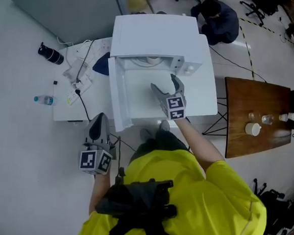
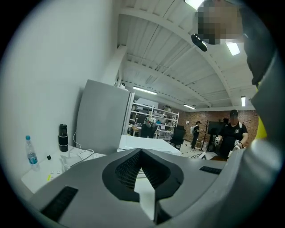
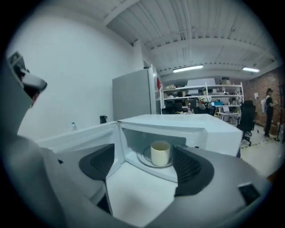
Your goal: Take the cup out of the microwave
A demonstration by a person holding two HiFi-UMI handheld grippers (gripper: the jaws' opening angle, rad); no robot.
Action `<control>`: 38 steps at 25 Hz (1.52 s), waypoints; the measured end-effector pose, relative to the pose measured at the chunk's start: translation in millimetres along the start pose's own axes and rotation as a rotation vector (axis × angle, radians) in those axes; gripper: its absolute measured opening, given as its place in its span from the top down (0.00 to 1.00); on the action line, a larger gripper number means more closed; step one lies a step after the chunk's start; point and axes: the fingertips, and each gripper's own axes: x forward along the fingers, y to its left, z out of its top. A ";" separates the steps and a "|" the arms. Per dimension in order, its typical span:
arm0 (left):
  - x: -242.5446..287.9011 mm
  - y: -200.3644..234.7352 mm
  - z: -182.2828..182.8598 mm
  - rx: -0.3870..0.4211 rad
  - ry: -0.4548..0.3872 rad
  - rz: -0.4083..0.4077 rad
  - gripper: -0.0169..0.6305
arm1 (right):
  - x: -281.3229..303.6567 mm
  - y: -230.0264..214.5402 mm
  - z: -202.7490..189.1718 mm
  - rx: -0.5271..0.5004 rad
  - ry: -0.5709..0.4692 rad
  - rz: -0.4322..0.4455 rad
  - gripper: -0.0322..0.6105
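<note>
A white microwave point(image 1: 159, 26) stands on a white table point(image 1: 66, 110) with its door point(image 1: 117, 94) swung open to the left. Inside it, a cream cup point(image 3: 160, 152) stands upright on the round glass plate point(image 3: 147, 158); in the head view only its rim point(image 1: 152, 60) shows. My right gripper point(image 1: 165, 84) hovers open in front of the cavity and points at the cup, a short way off, with nothing between its jaws point(image 3: 141, 168). My left gripper point(image 1: 98, 122) hangs shut and empty at the table's near left corner, away from the microwave point(image 2: 147, 144).
A water bottle point(image 1: 45, 100), a black cylinder point(image 1: 51, 55) and a tangle of cables point(image 1: 79, 76) lie on the table left of the door. A wooden table point(image 1: 254, 107) with small cups stands to the right. A person point(image 1: 218, 18) sits behind the microwave.
</note>
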 end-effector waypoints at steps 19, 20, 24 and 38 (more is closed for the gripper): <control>16.8 52.6 -29.8 -0.048 0.119 0.156 0.99 | 246.2 -72.7 -78.0 -0.026 0.128 -0.128 0.23; 14.9 54.2 -28.9 -0.047 0.118 0.163 0.99 | 243.9 -70.4 -77.7 -0.034 0.133 -0.117 0.24; 14.8 56.8 -23.9 -0.041 0.102 0.166 0.99 | 209.4 -42.8 -72.9 -0.066 0.133 -0.040 0.24; 67.2 -8.0 -24.0 -0.025 0.104 -0.065 0.99 | -49.4 -115.8 -187.0 0.063 0.275 -0.151 0.24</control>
